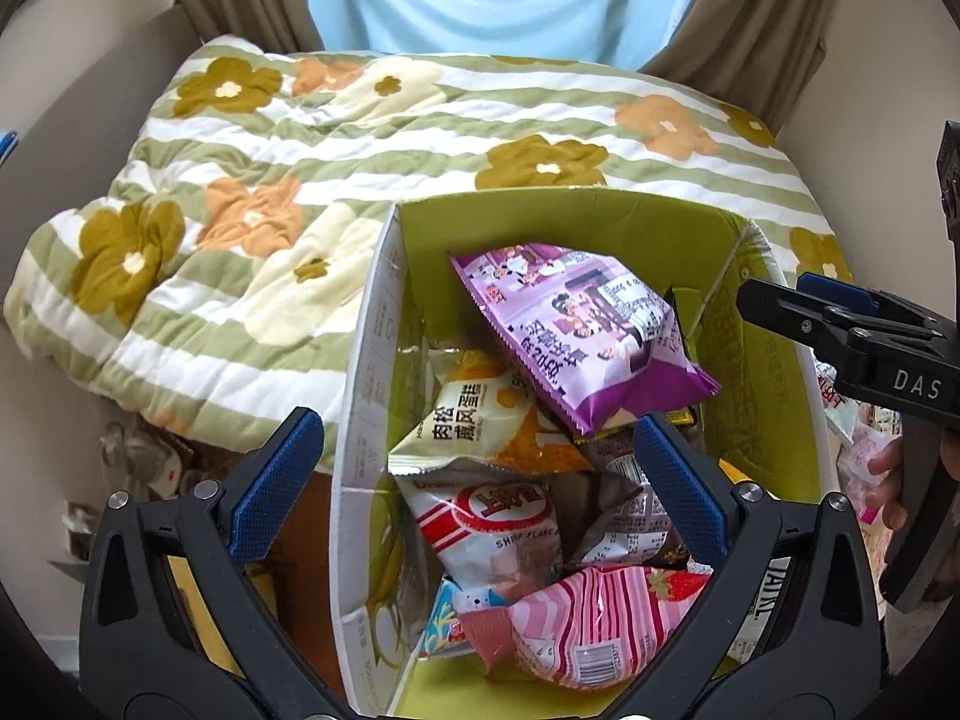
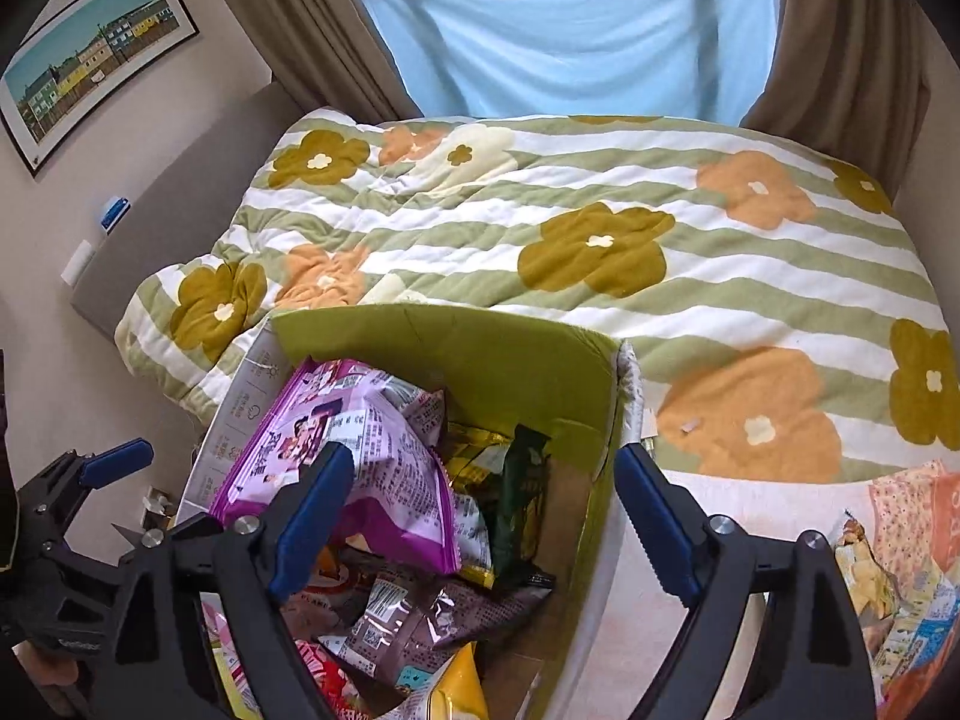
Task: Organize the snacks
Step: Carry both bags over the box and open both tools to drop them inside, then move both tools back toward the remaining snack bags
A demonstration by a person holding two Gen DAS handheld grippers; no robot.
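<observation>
Both grippers hang over the green-lined cardboard box (image 1: 600, 222) of snack packets, each with its blue-padded jaws spread and holding nothing. The left gripper (image 1: 480, 480) straddles the box's left wall. Just ahead of the right gripper (image 2: 480, 516), the glossy purple snack bag (image 2: 360, 438) lies loose on the heap.

Your 2 grippers, left gripper (image 1: 477, 483) and right gripper (image 2: 483, 525), are black plastic with ridged blue pads (image 1: 273, 483), silver screws (image 1: 206, 488) and white "DAS" lettering (image 1: 916, 385).
</observation>
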